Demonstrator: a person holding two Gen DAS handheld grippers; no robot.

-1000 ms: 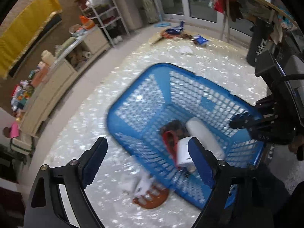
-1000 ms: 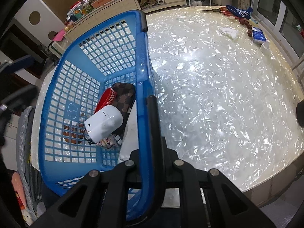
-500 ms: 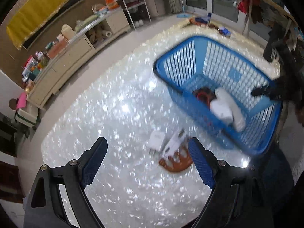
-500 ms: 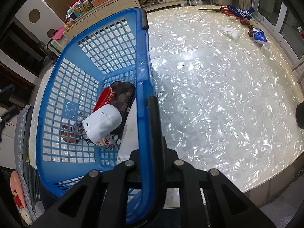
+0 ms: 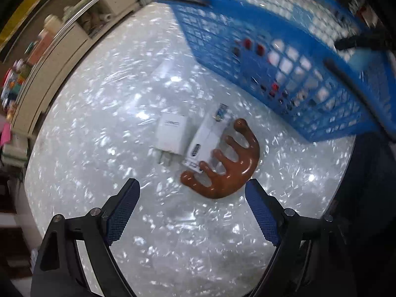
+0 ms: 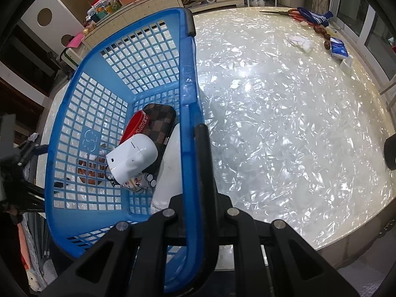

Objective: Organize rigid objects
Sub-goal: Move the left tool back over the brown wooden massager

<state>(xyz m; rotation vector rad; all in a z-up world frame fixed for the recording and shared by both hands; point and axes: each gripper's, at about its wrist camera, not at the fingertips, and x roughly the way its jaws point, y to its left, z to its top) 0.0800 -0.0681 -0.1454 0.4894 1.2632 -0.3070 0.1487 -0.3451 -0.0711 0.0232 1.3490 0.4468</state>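
Note:
My left gripper [image 5: 191,205] is open and empty, just above the table, with a brown claw-shaped massager [image 5: 229,165] a little ahead of its fingers. A white charger plug [image 5: 170,137] and a small white box [image 5: 206,141] lie beside the massager, the box partly on it. My right gripper [image 6: 194,163] is shut on the rim of the blue basket [image 6: 188,79]. Inside the basket lie a white earbud case [image 6: 132,159], a checkered brown case [image 6: 159,121], a red item [image 6: 135,126] and a white bottle [image 6: 170,168]. The basket [image 5: 284,49] is also seen blurred in the left wrist view.
The round pearly table [image 6: 284,123] holds scissors [image 6: 284,12], a blue sock [image 6: 314,17], a white cloth [image 6: 300,42] and a blue packet [image 6: 338,47] at its far edge. A low cabinet [image 5: 54,57] with clutter stands beyond the table.
My left gripper has swung down and away from the basket toward the massager, plug and box, which now sit close ahead. The right gripper keeps its hold on the basket rim.

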